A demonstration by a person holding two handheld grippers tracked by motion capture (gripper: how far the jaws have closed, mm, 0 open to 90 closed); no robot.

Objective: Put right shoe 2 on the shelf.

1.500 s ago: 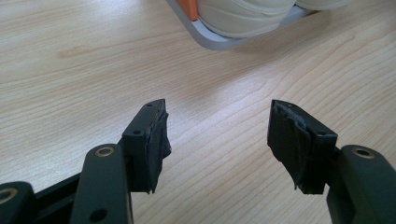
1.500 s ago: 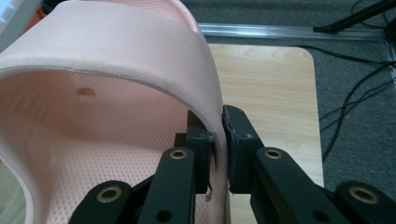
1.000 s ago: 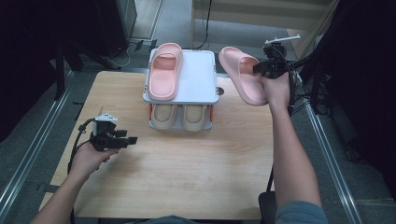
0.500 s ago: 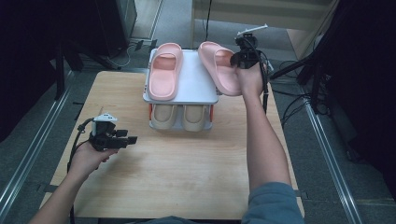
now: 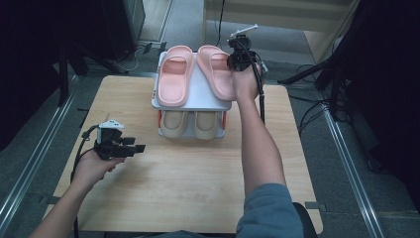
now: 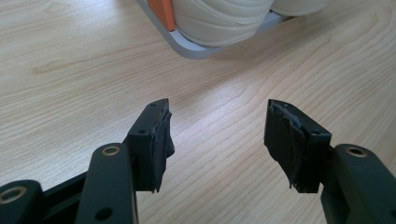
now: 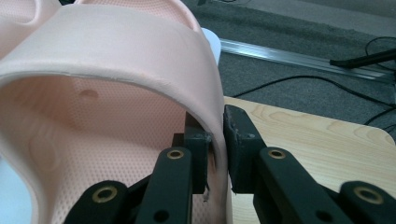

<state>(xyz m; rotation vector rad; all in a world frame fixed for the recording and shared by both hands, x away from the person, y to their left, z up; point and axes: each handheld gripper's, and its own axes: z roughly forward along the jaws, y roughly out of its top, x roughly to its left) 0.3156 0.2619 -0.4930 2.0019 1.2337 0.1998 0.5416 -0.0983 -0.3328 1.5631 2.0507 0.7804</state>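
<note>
My right hand-held gripper, jaws just eased slightly, pinches the soft, light pink slipper by its flexible strap edge, resting it on the shoe rack's top shelf.

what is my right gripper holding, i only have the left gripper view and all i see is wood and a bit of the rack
Observer: The right gripper has its jaws pinched on the strap of a pink slipper.
Operator: where is that slipper
Observer: On the top shelf of the shoe rack, at the right, beside the other pink slipper.
Operator: is the lower shelf free
Observer: No, a pair of beige slippers sits there.
Operator: and my left one
Observer: The left gripper has its jaws open with nothing between them, over the wooden table at the near left.
</note>
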